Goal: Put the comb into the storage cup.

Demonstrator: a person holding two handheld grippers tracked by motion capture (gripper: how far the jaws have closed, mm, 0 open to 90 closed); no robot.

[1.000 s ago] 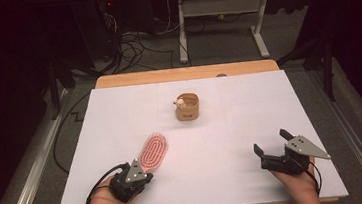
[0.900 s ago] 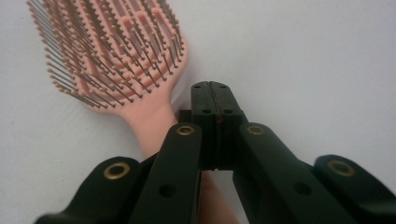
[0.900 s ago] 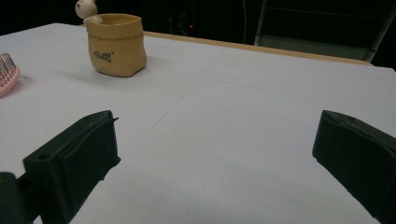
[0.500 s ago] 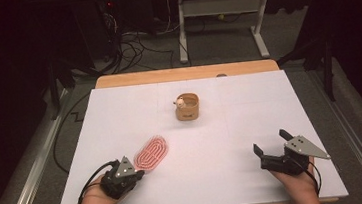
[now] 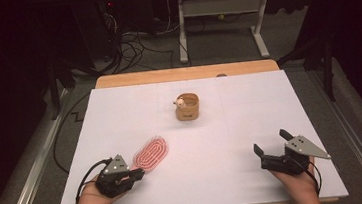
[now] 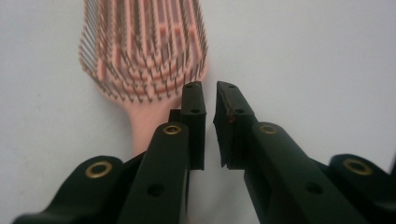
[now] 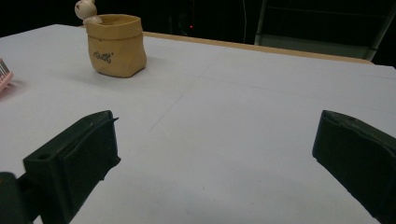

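While the left gripper hovered at the near left of the white table, its jaws stood only a narrow slit apart, having just been opening, with nothing between them. In the left gripper view the pads lay over the handle of a pink hairbrush, the handle passing beneath the left jaw rather than between the two. The brush lay flat, bristles up, its head pointing away toward the table's middle. At the near right, the right gripper was held in a hand with its jaws spread wide and empty. A tan pouch-shaped pot stood upright at the table's middle, well apart from both grippers, with a small pale figure at its rim.
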